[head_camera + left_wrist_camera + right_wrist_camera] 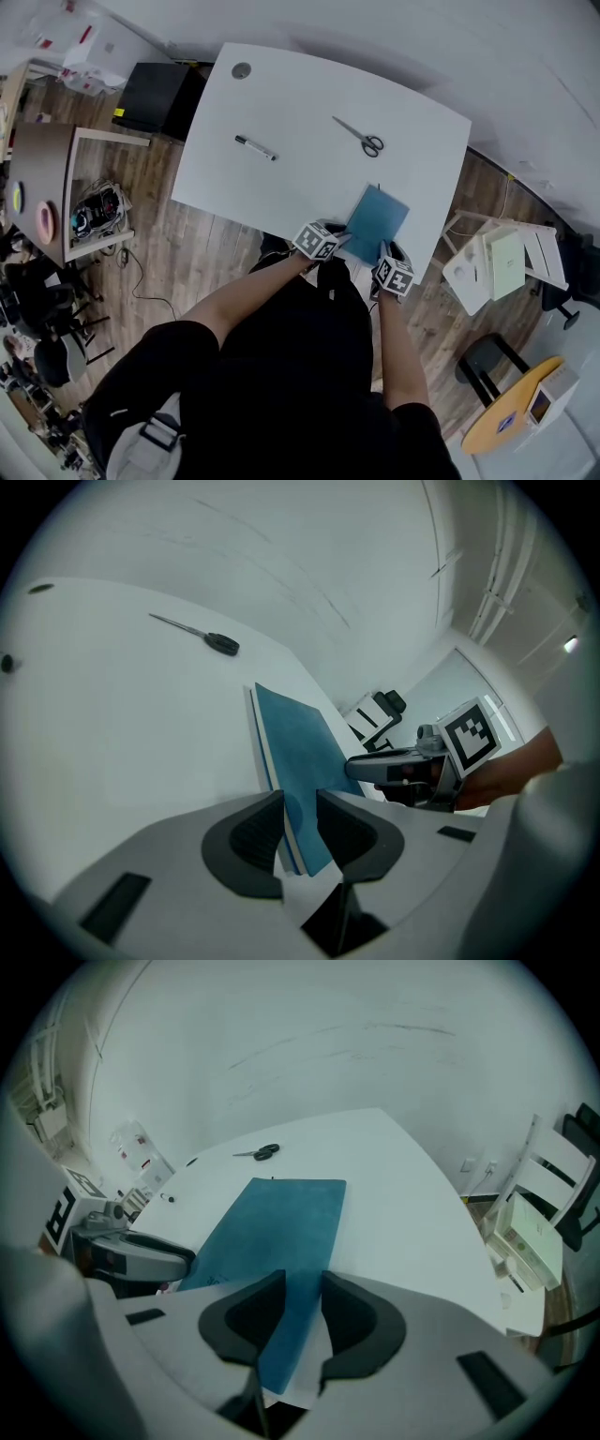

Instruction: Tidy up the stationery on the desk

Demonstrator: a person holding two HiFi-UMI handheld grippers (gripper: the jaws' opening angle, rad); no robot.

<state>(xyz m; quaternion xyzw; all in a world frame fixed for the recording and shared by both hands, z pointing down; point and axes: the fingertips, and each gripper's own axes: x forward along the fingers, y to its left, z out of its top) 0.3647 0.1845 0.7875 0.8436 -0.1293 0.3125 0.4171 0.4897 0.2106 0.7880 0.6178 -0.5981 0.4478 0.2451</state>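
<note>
On the wooden floor (192,258) stand a black cabinet (155,96), a white chair (504,261) and a round yellow-topped table (506,417).

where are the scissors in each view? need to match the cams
Head view: scissors lie on the far part of the desk, right of centre, beyond the blue notebook.
Left gripper view: upper left, past the notebook's far end.
Right gripper view: upper middle, slightly left, just beyond the notebook's far edge.
Shared landmark: the blue notebook, in all three views, always nearer than the scissors.
</note>
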